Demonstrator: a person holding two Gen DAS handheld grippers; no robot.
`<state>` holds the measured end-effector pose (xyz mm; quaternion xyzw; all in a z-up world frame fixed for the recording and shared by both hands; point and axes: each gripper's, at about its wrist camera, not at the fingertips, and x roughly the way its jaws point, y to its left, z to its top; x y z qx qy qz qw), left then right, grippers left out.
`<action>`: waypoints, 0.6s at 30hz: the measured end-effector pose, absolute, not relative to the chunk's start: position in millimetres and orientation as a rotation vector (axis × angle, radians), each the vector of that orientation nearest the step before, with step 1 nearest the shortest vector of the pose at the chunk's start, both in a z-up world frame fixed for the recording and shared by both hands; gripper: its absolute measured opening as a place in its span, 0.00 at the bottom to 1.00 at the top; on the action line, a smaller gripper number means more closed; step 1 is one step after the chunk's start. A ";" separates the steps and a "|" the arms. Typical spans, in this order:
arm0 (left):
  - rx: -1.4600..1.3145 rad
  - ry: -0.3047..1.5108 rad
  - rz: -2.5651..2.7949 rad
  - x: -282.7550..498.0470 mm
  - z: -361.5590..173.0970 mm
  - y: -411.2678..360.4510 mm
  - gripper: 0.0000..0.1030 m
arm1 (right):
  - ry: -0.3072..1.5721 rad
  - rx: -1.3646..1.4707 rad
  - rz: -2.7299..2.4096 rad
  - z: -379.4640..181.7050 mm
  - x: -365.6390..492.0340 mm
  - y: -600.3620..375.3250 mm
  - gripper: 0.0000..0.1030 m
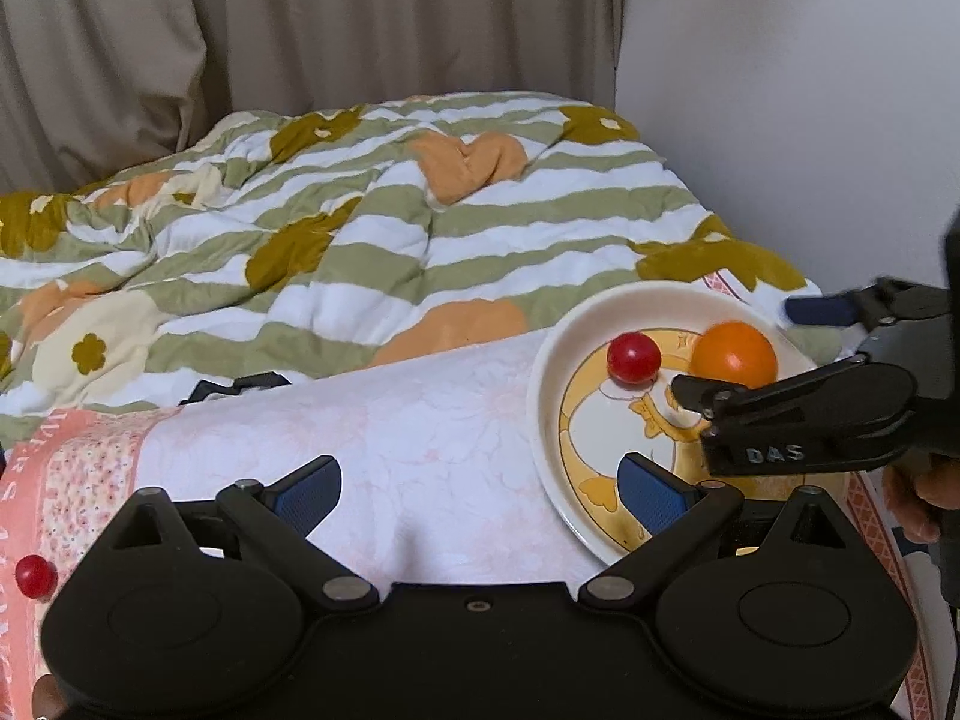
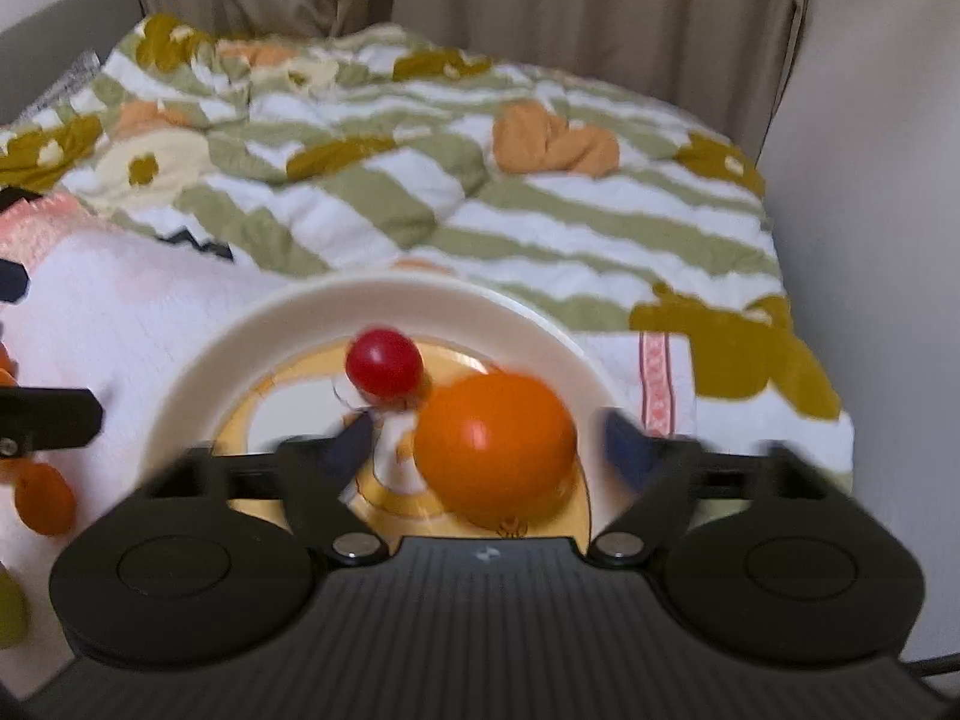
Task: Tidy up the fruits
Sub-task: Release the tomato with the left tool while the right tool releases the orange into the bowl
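Observation:
A white plate [image 1: 543, 384] with a yellow cartoon print lies on a pink-white cloth. On it sit a small red fruit [image 1: 633, 357] and an orange [image 1: 733, 354]. My right gripper [image 1: 738, 354] is open, its fingers on either side of the orange, not touching it. In the right wrist view the orange [image 2: 495, 441] lies between the open fingers of the right gripper [image 2: 489, 450], with the red fruit [image 2: 384, 362] just beyond on the plate [image 2: 198, 372]. My left gripper [image 1: 480, 483] is open and empty, above the cloth left of the plate.
Another small red fruit [image 1: 35, 575] lies on the cloth at the far left. An orange fruit [image 2: 43, 498] and a green one [image 2: 11, 609] lie left of the plate. A striped flowered quilt [image 1: 360, 228] covers the bed behind. Curtain and wall stand beyond.

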<state>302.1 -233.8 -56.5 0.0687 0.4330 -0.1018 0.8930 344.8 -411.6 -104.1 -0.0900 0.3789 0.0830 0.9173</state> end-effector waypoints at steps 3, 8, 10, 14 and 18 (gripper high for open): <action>0.131 0.890 -0.197 298.7 -50.5 -231.7 0.98 | 0.790 -0.190 0.162 -98.3 341.7 -411.7 1.00; 0.142 0.864 -0.197 285.4 -38.9 -228.5 0.98 | 0.785 -0.144 0.147 -81.5 330.1 -419.7 1.00; 0.152 0.849 -0.193 276.7 -32.9 -228.4 0.98 | 0.773 -0.123 0.146 -70.3 322.0 -422.8 1.00; 0.169 0.821 -0.158 259.7 -21.6 -227.5 0.98 | 0.756 -0.094 0.137 -47.7 303.0 -426.2 1.00; 0.134 0.778 -0.143 237.7 -6.3 -222.3 0.98 | 0.746 -0.055 0.136 -26.0 280.7 -428.7 1.00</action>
